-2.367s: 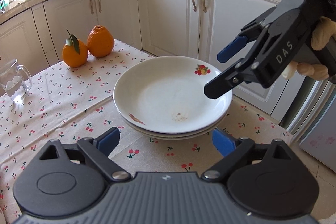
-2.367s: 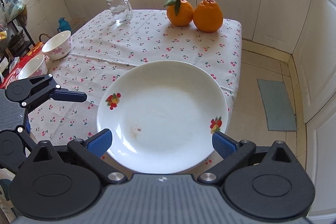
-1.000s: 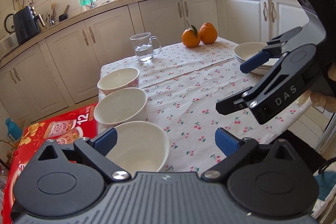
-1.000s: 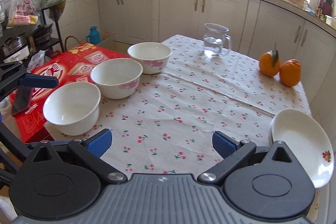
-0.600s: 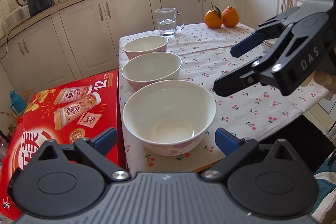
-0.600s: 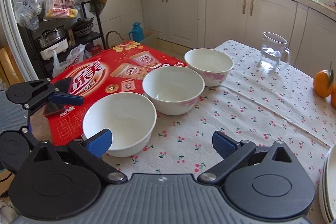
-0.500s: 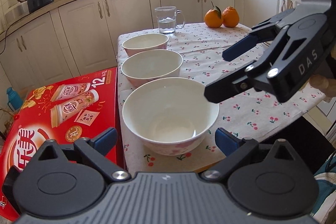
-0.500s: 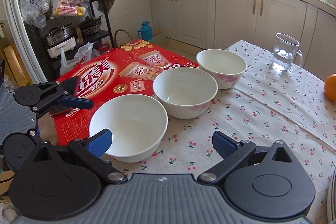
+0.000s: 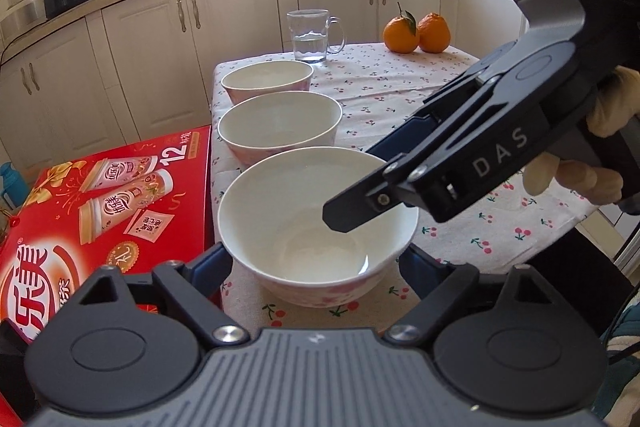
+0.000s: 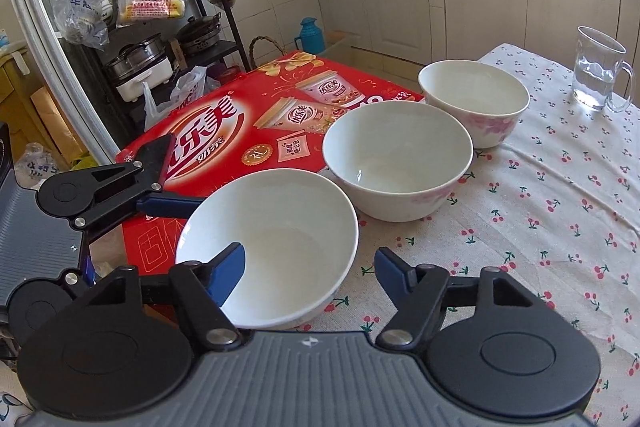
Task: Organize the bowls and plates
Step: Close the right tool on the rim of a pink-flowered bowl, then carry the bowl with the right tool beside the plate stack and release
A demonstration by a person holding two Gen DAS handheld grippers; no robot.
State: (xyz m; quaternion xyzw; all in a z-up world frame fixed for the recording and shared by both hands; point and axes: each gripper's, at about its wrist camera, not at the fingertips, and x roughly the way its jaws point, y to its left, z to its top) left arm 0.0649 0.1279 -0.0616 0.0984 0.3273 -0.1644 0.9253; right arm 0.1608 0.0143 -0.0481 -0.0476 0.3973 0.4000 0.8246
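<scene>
Three white bowls with pink flowers stand in a row along the table's edge. Around the nearest bowl [image 9: 316, 227] [image 10: 268, 239] my left gripper [image 9: 312, 259] is closing, one finger beside each outer wall; I see no firm press. My right gripper [image 10: 310, 259] [image 9: 354, 185] comes from the side and is closing too. Its left finger [image 10: 228, 267] is inside that bowl and its right finger [image 10: 392, 267] outside, with the rim between them and a gap still showing. The middle bowl [image 9: 280, 125] [image 10: 396, 155] and the far bowl [image 9: 266, 79] [image 10: 474, 95] stand untouched.
A red drinks carton [image 9: 100, 195] [image 10: 248, 123] lies right beside the table, next to the bowls. A glass mug of water [image 9: 310, 37] [image 10: 596, 75] and two oranges [image 9: 416, 33] stand at the far end of the cherry-print cloth [image 9: 400, 95]. A rack with pots [image 10: 160, 59] stands beyond the carton.
Both grippers swung from the plate stack to the bowls. Over the last half second they closed in on the nearest bowl, the right finger dipped inside it, and both pairs of jaws narrowed.
</scene>
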